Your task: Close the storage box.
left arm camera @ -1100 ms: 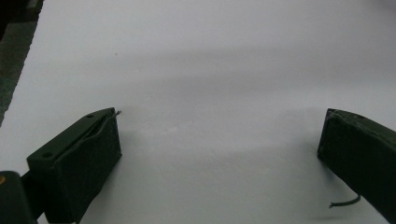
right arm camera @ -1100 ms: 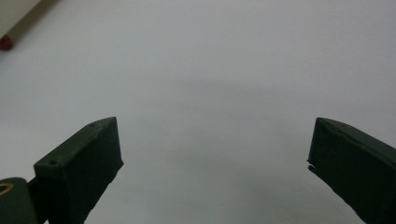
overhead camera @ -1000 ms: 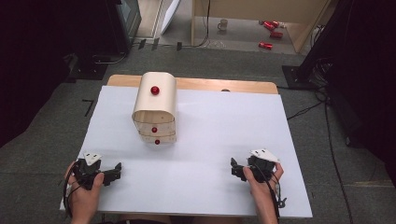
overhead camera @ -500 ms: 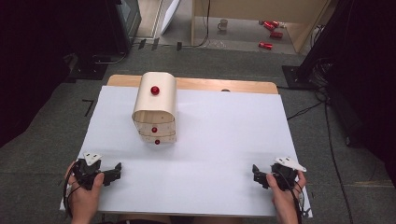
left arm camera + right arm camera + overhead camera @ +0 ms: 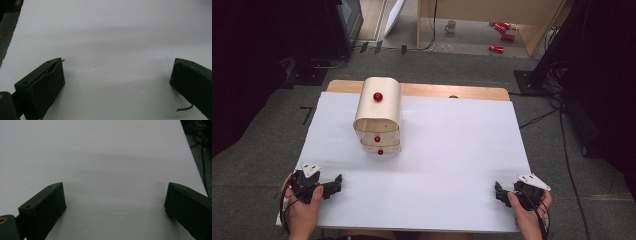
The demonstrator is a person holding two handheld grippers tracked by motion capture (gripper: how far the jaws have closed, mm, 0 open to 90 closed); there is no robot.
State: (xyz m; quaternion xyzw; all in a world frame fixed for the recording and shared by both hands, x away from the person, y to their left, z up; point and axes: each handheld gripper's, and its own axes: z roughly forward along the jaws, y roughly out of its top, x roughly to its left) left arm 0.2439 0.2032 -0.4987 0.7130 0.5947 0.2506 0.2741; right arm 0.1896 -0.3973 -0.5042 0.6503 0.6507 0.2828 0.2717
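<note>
A small wooden drawer chest (image 5: 378, 116) with red knobs (image 5: 377, 96) stands on the white table (image 5: 452, 150), toward its far edge and left of the middle. The left gripper (image 5: 334, 182) rests near the table's front left corner, well apart from the chest and nearer the person than it — its jaws spread wide with bare white surface between them. The right gripper (image 5: 498, 192) sits near the front right corner, farther from the chest, its jaws likewise wide apart and holding nothing. Red cans (image 5: 501, 37) lie on the floor beyond the chest.
</note>
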